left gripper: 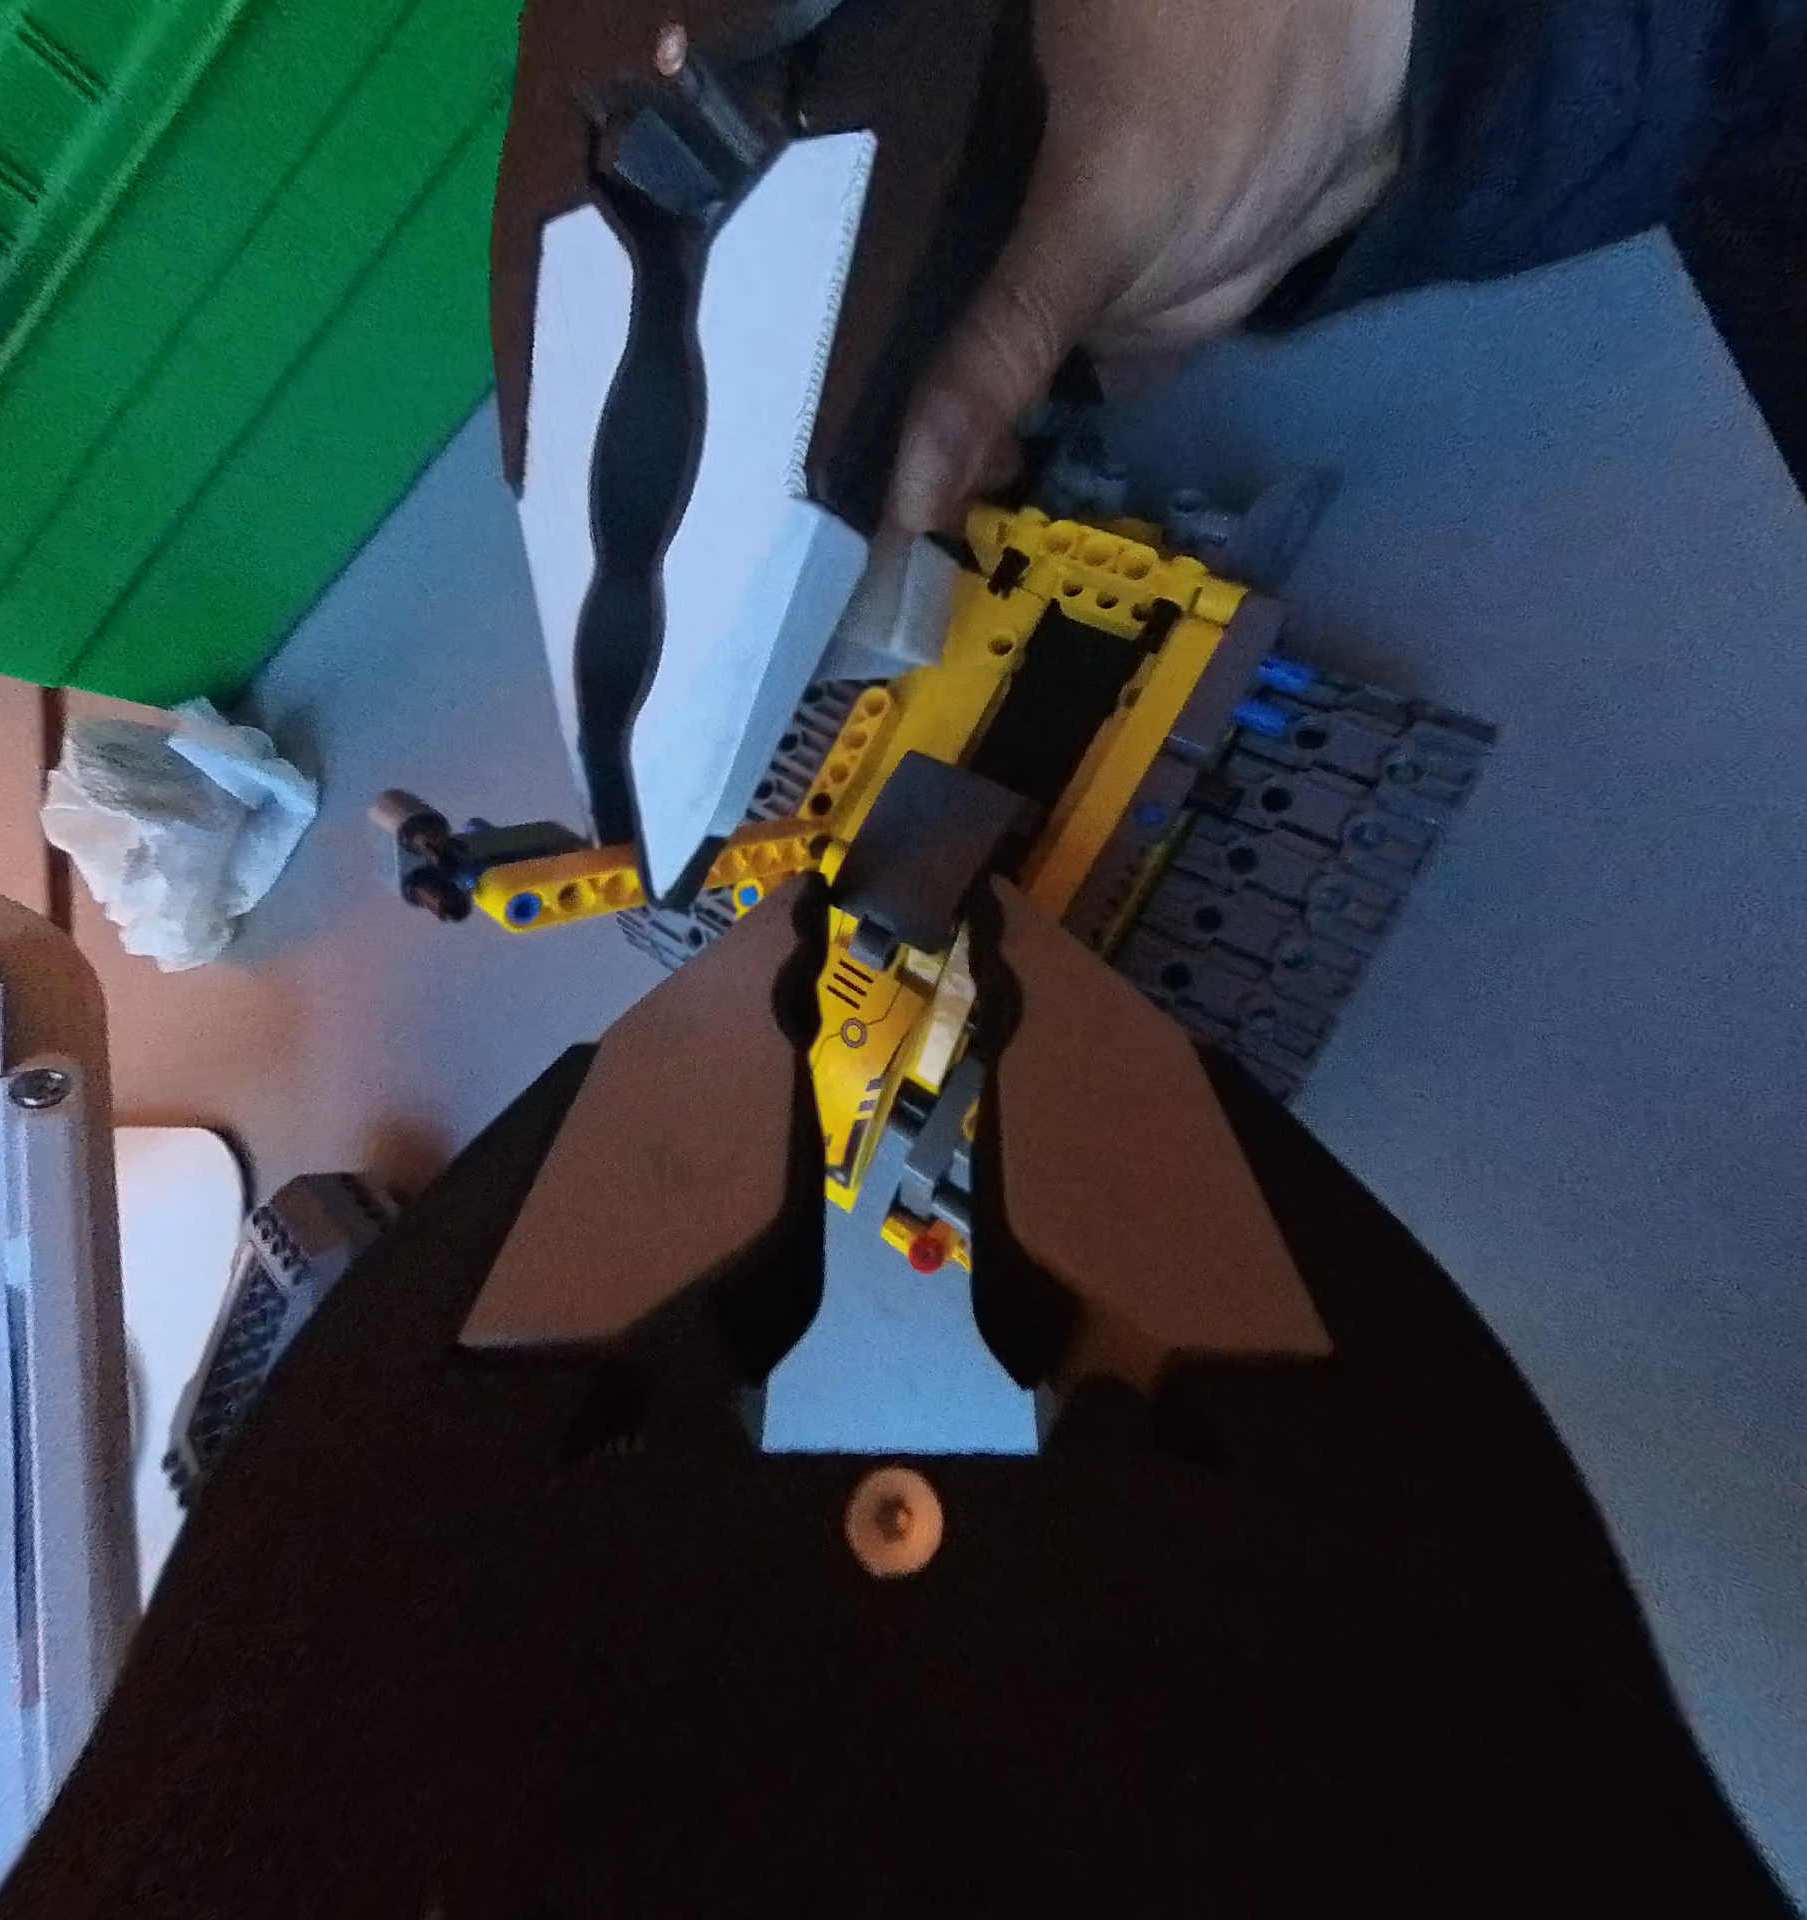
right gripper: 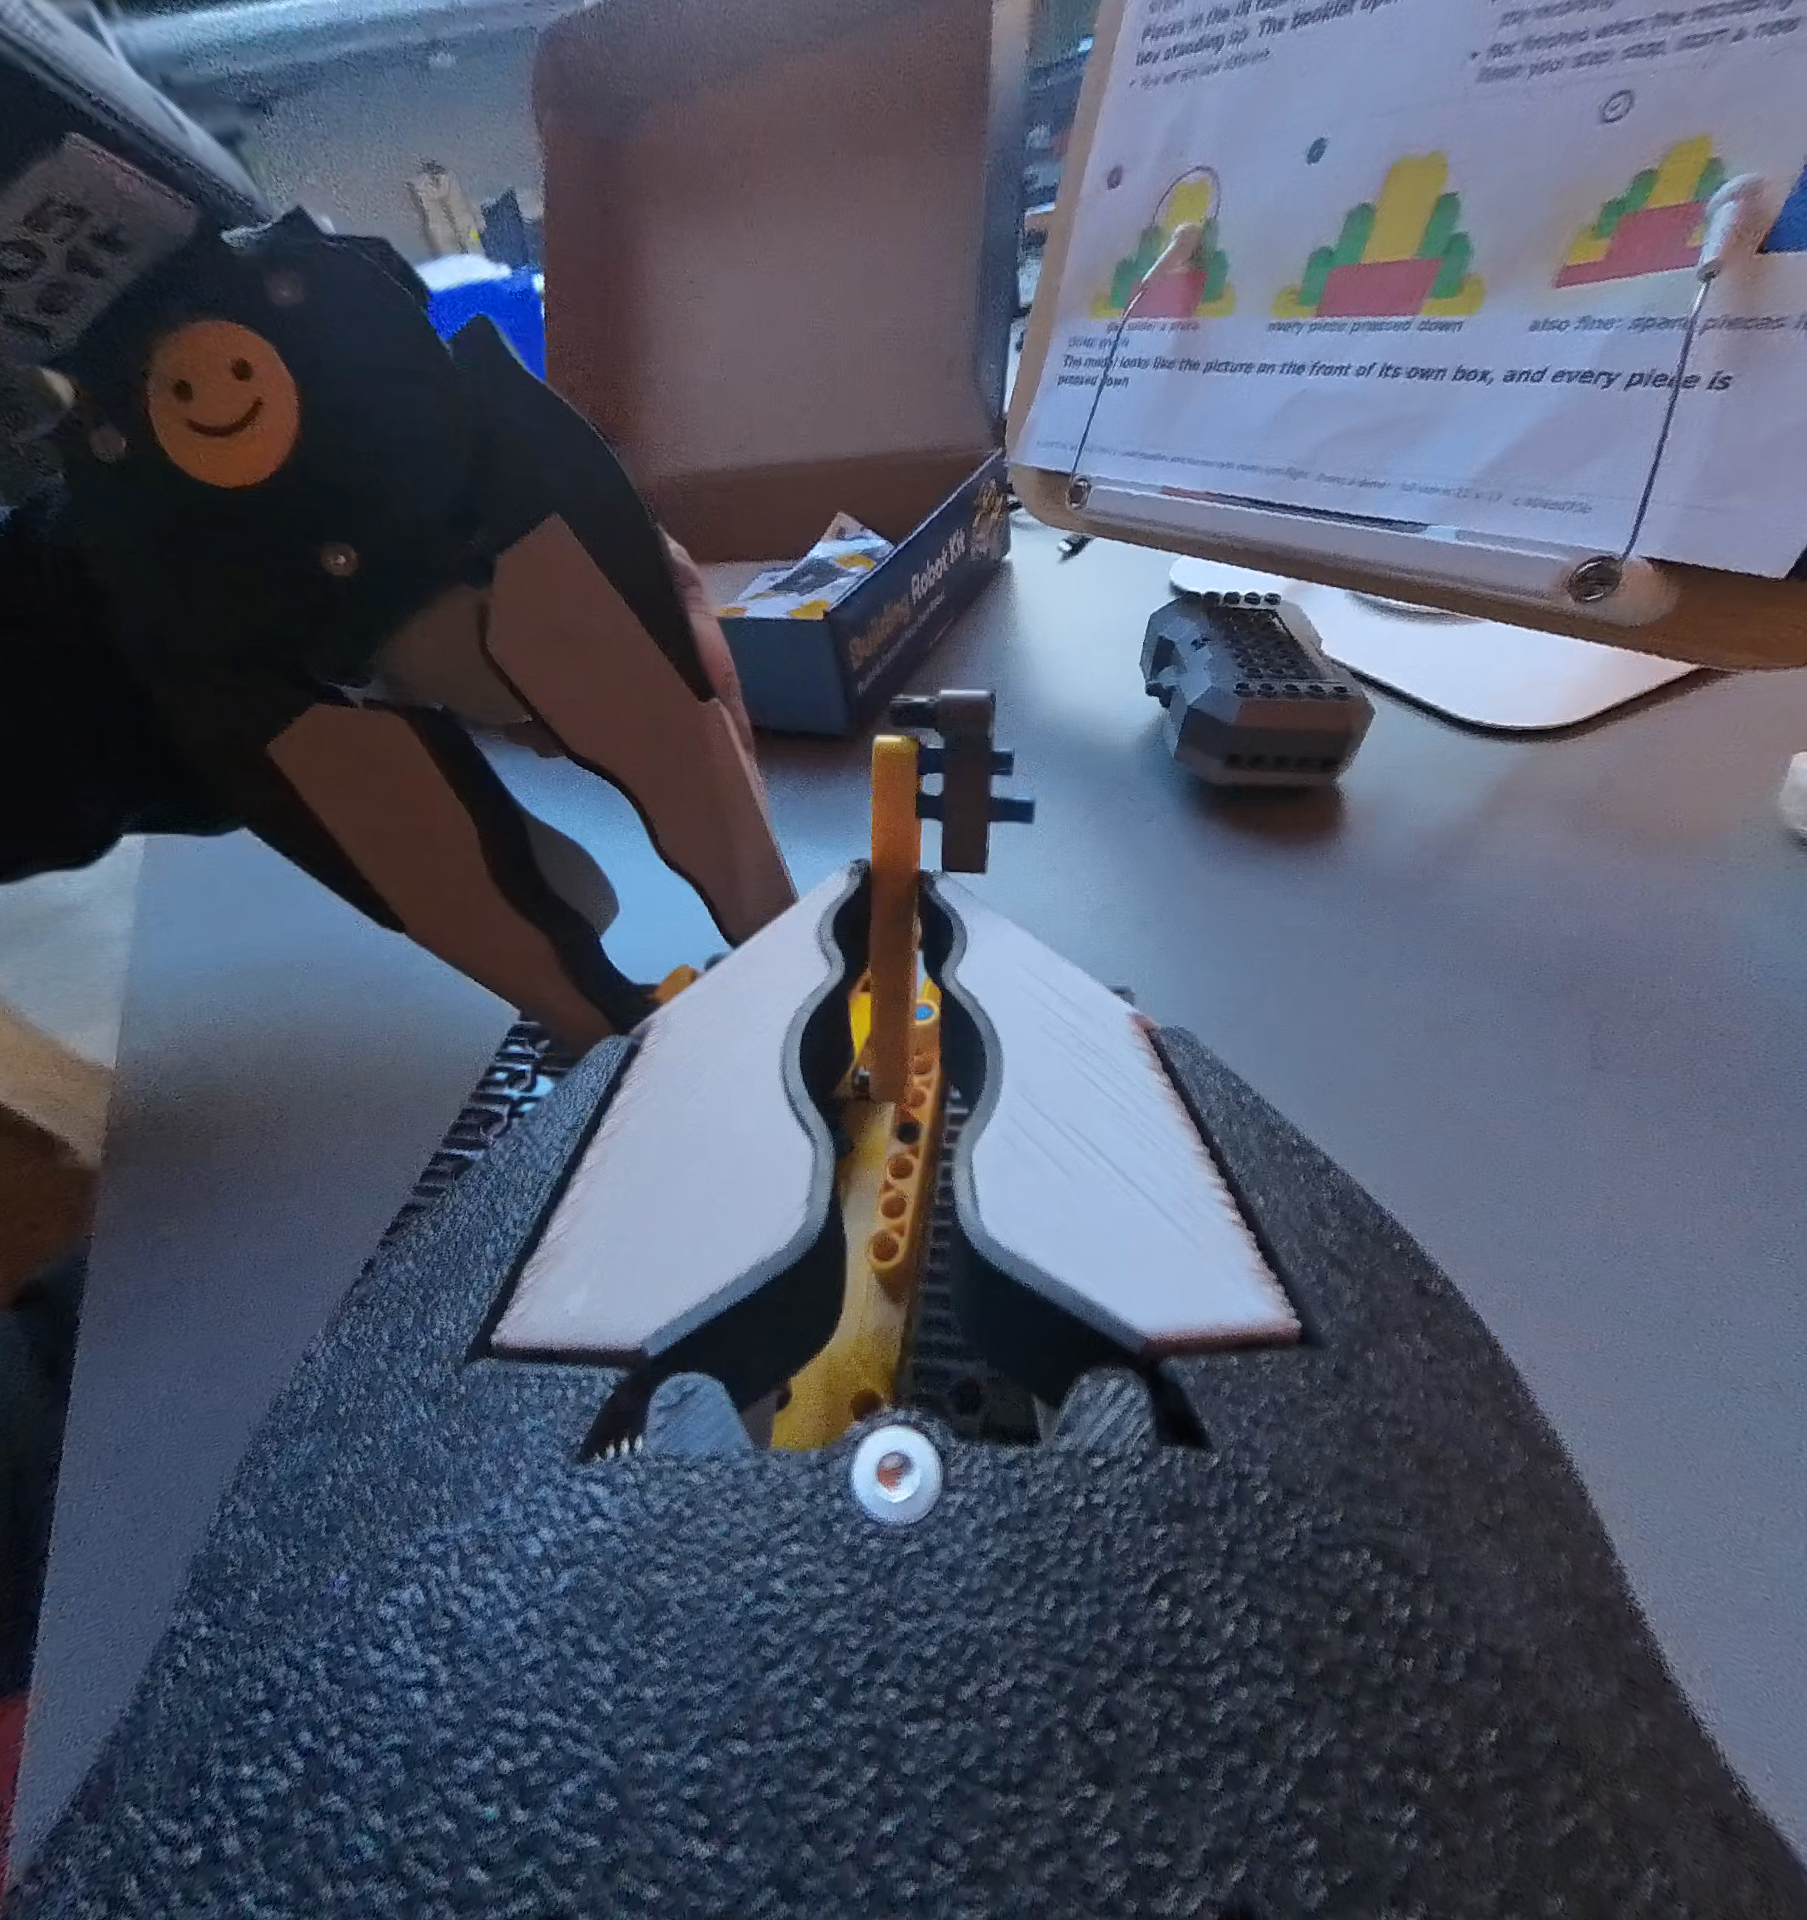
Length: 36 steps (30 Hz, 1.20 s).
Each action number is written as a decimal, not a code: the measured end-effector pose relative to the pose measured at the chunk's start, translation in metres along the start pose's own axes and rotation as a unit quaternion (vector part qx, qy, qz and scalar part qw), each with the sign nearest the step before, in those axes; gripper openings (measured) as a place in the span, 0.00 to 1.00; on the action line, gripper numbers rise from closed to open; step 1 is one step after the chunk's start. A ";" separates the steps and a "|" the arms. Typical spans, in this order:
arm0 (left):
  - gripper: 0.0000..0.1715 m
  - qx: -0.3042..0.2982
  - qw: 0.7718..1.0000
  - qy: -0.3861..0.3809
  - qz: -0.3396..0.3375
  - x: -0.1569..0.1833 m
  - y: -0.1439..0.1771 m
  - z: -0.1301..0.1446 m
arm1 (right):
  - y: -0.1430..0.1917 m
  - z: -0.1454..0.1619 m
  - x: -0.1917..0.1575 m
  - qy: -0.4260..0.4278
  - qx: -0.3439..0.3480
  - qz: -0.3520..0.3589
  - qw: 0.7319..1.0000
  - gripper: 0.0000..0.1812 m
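Right gripper: in the right wrist view the right gripper (right gripper: 894, 883) fills the lower half of the frame, level and pointing up-frame; its two pale fingers (right gripper: 691, 1132) are drawn close and clamp a yellow beam (right gripper: 894, 914) standing upright between their tips.
Beam top: a dark connector piece (right gripper: 966, 779) with blue pins sits at the beam's upper end, above the fingertips.
Left gripper: in the left wrist view the left gripper (left gripper: 894, 914) rises from the bottom centre, pointing up-frame and down at the model; its tips stand a little apart on either side of a dark grey block (left gripper: 925, 842) on the yellow brick model (left gripper: 1075, 665); whether they press it I cannot tell.
Model: it lies on the grey table (left gripper: 1605, 935), centre of the left view, over a grey studded plate (left gripper: 1314, 883).
Hand: a person's hand (left gripper: 1138, 239) comes in from the upper right of the left view, fingers curled down onto the model's far end.
Left of the model: a crumpled white wad (left gripper: 182, 821) sits at the table's edge.
Farther off, right view: a grey motor block (right gripper: 1252, 686) centre right, a dark blue box (right gripper: 878, 613) behind, an instruction sheet on a stand (right gripper: 1450, 260) upper right.
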<state>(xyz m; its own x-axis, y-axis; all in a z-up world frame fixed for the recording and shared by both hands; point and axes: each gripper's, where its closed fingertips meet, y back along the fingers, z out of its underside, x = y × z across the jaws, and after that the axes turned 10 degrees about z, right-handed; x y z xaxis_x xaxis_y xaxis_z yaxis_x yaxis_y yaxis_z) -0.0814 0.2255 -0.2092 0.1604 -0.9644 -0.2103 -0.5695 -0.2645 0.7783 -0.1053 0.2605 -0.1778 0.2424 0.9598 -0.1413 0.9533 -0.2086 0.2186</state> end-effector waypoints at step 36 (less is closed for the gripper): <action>0.13 0.079 0.996 0.038 -0.021 0.020 -0.002 -0.013 | -0.012 -0.012 0.031 0.019 0.008 -0.009 1.000 0.03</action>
<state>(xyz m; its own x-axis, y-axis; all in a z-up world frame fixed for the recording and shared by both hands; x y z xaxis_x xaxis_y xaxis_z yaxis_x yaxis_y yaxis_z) -0.0666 0.2064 -0.2080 0.2451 -0.9506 -0.1906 -0.6793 -0.3087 0.6658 -0.1115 0.2952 -0.1730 0.2181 0.9698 -0.1093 0.9603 -0.1933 0.2010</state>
